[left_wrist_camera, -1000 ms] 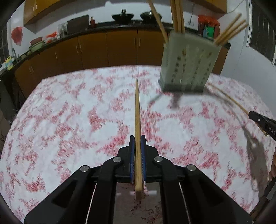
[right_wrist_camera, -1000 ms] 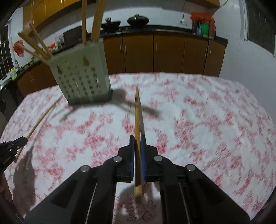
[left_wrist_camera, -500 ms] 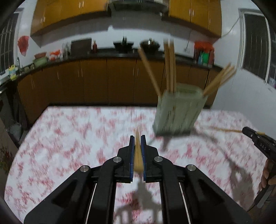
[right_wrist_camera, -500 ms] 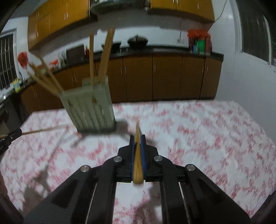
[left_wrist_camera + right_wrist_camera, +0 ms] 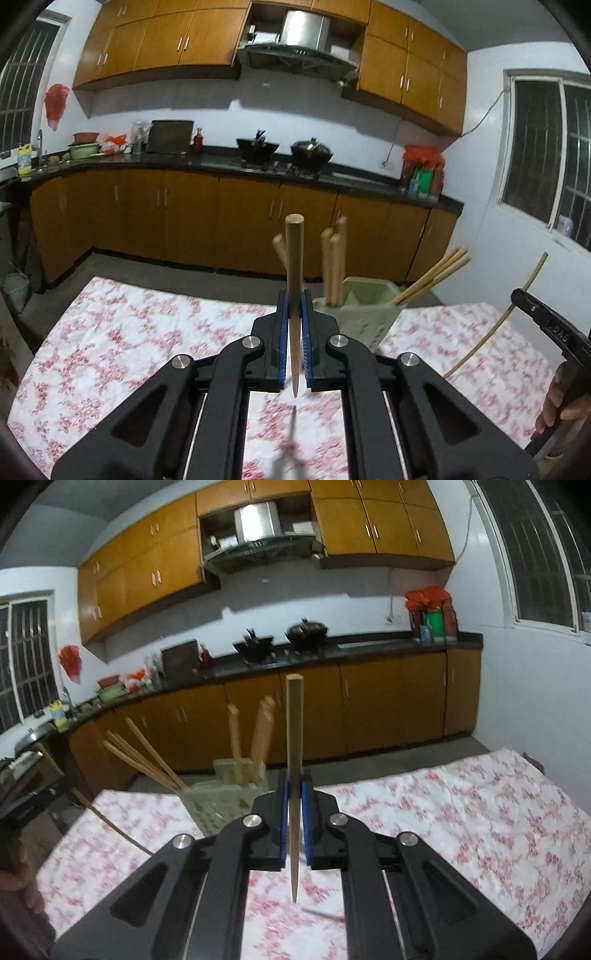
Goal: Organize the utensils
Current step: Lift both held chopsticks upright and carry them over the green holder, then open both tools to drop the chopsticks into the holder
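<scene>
In the left wrist view my left gripper (image 5: 294,306) is shut on a wooden chopstick (image 5: 294,258), thick end up and thin tip hanging below the blue pads. Behind it, slightly right, stands the pale green perforated holder (image 5: 364,310) with several chopsticks in it. The right gripper (image 5: 546,325) shows at the right edge with its own thin chopstick (image 5: 509,314). In the right wrist view my right gripper (image 5: 294,786) is shut on a chopstick (image 5: 294,731) held the same way, and the holder (image 5: 221,801) stands to its left on the flowered tablecloth (image 5: 461,812).
The table carries a white cloth with red flowers (image 5: 110,343). Beyond a strip of floor runs a dark counter (image 5: 221,160) with two woks, over brown cabinets. A person's hand (image 5: 561,402) grips the right tool's handle. A white wall with a window (image 5: 546,147) is to the right.
Both grippers have risen above the table and tipped upward. The chopsticks, which pointed forward low over the cloth, now stand nearly upright. The holder has dropped lower in both views.
</scene>
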Available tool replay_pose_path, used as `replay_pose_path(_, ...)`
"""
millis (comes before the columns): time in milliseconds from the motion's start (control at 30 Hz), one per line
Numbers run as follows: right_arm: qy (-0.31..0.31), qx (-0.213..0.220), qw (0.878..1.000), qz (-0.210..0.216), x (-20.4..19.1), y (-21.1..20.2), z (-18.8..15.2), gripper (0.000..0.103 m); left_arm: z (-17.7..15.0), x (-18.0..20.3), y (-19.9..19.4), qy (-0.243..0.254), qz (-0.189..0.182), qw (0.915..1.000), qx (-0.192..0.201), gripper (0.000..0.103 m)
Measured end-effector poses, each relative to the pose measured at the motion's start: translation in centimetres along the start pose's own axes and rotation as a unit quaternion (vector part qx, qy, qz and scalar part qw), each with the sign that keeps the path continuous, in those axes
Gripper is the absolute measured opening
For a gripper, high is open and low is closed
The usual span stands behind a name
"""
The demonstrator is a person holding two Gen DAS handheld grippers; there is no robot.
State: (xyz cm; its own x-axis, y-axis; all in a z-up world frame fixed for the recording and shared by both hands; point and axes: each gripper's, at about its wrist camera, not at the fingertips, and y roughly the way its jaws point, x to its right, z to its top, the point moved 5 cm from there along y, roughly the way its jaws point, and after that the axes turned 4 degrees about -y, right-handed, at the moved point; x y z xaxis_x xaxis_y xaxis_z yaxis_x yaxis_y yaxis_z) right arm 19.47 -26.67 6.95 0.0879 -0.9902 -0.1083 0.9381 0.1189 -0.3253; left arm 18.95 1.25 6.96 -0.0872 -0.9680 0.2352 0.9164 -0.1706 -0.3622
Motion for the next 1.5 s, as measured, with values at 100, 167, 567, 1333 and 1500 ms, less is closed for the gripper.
replay_pose_path(100,0.000,0.024,1.000,0.017,-0.9,-1.1,1.7,0.008,1.2,1.1,-0.6,-0.003,-0.016,0.9997,0.017,0.007)
replay_pose_path(167,-0.001,0.042,0.999,0.028,-1.5,-1.8,2.9,0.008,2.1,2.0,-1.0,-0.003,-0.026,0.9991,0.033,0.007)
replay_pose_path(567,-0.015,0.129,0.990,0.047,-4.6,-2.0,8.1,0.008,6.8,5.3,-1.4,0.007,-0.046,0.9921,0.117,0.007)
replay_pose_path(1333,-0.028,0.101,0.994,0.044,-6.2,6.6,7.5,0.009,6.2,6.3,5.3,0.013,-0.041,0.9917,0.121,0.007)
replay_pose_path(1500,-0.026,0.107,0.993,0.049,-6.1,5.8,7.3,0.038,6.1,5.6,5.0,0.001,-0.042,0.9925,0.115,0.028)
